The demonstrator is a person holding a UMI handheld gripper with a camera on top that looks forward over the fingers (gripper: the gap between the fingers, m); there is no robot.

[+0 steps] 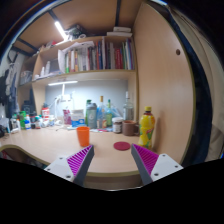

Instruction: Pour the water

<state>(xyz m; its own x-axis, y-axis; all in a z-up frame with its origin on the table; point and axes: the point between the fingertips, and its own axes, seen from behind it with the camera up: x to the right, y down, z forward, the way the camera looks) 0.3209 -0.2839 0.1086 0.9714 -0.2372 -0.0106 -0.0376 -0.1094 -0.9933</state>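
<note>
Beyond the open tool (113,160), bottles (92,114).

The gripper (113,160) has two pale grey fingers that taper towards their tips. Each inner face bears a magenta pad (80,159) patterned with fine ridged lines. At their bases the fingers broaden into lighter, blocky angular mounts, and no cables or screws show.
</note>
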